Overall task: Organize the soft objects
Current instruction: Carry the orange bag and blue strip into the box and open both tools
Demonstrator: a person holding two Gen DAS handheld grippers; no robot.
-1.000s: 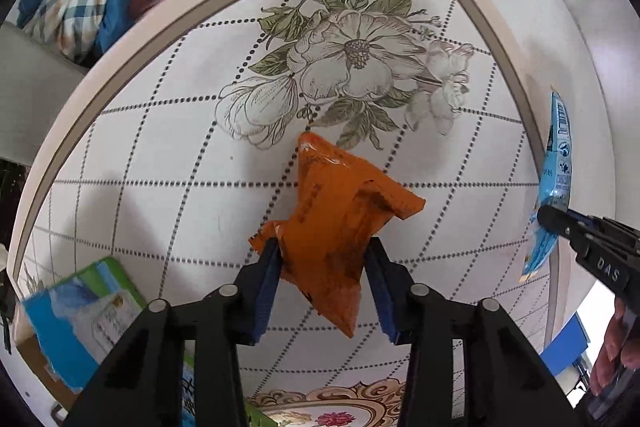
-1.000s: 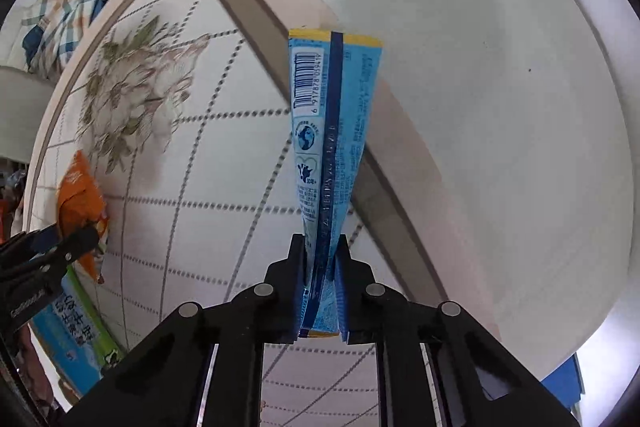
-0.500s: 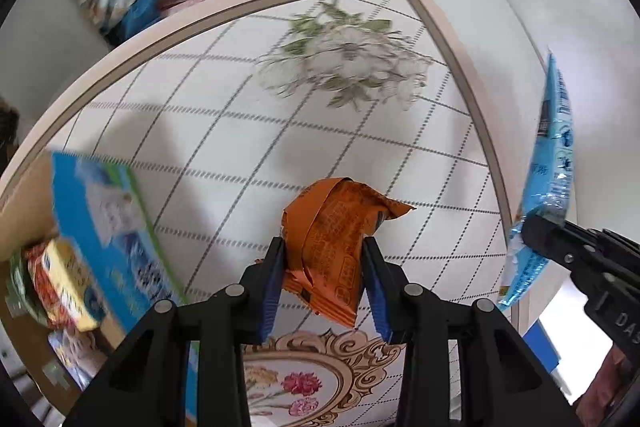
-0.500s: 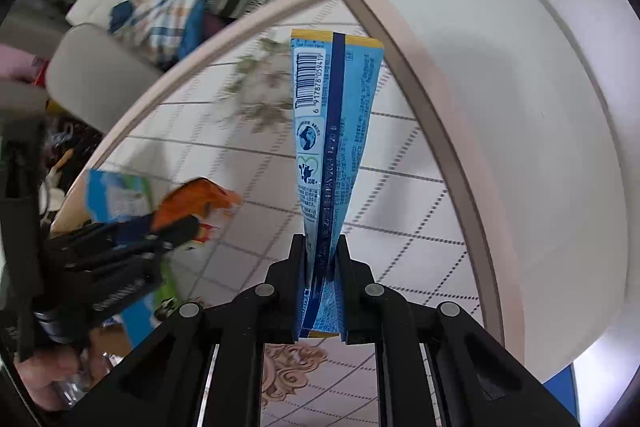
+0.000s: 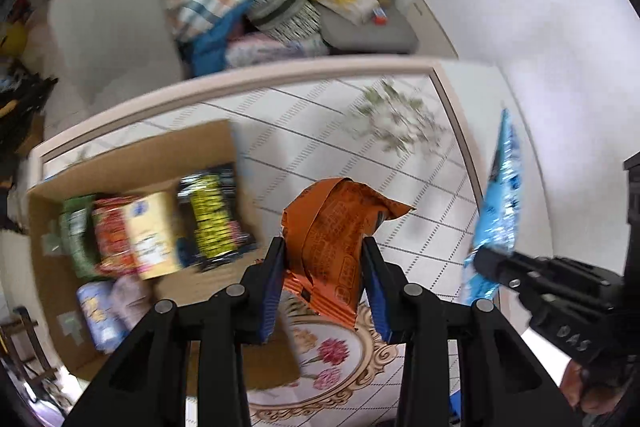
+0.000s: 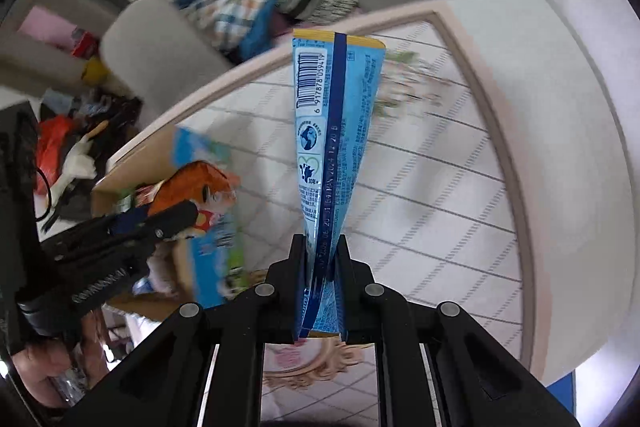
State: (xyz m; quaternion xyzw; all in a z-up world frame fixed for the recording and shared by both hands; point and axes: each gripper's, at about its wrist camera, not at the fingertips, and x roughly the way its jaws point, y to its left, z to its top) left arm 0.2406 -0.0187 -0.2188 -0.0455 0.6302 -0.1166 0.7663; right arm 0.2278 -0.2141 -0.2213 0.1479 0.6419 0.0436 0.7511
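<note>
- The desk, tiled in a white diamond pattern with flower prints, fills most of both views; beyond its far edge sits a grey sofa piled with checked bedding.
- A cardboard box stands open at the desk's left end, already holding several bright snack packs, some upright and close together.
- The orange packet hangs clear of the desk, crumpled and squeezed between the blue pads of the left tool, which is clamped on its lower half.
- The blue packet stands up from the right tool, whose jaws are pinched tight on its bottom seam; it too is off the desk.
- Judgement: both packets look bound for the box. Keep each grip firm, since thin foil slips easily.
- Bring the orange one in first; it is nearer the box, and the two tools would crowd the opening together.
- Aim for the bare cardboard floor on the near side of the packs, lower well inside the walls, then let go.
</note>
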